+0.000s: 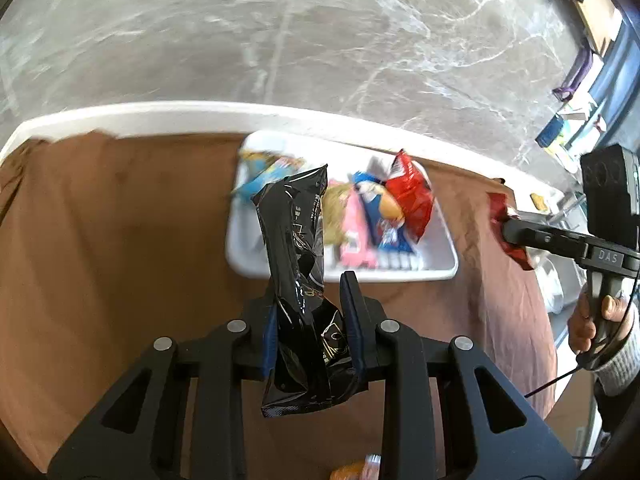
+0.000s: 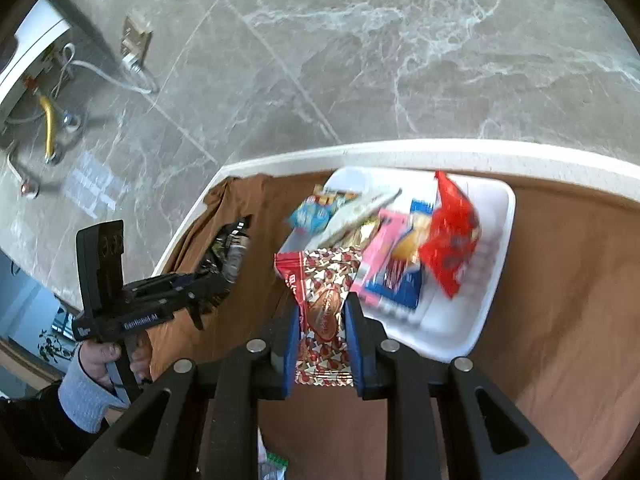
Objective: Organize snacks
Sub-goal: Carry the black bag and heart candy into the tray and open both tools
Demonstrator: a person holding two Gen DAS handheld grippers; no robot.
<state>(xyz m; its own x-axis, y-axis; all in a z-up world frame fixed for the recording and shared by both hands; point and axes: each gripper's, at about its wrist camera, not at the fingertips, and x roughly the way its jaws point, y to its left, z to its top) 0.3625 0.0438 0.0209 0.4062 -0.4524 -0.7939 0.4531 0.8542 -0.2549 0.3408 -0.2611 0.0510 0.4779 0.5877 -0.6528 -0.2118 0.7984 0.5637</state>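
Note:
My left gripper point(image 1: 310, 292) is shut on a black snack bag point(image 1: 298, 264) and holds it above the brown cloth, just short of the white tray point(image 1: 444, 240). The tray holds several packets, among them a red bag point(image 1: 414, 196), a pink one point(image 1: 354, 224) and a blue one point(image 1: 256, 182). My right gripper point(image 2: 320, 308) is shut on a red and silver snack packet point(image 2: 322, 304) near the tray's point(image 2: 500, 216) near left corner. The right gripper also shows at the right in the left wrist view point(image 1: 508, 224). The left gripper with the black bag point(image 2: 230, 248) shows at the left in the right wrist view.
The table has a brown cloth point(image 1: 120, 220) and a white far edge point(image 1: 160, 116). Beyond it lies a grey marble floor point(image 2: 360, 60) with cables and a socket point(image 2: 136, 46) at the left. An orange packet point(image 1: 352, 472) lies on the cloth below my left gripper.

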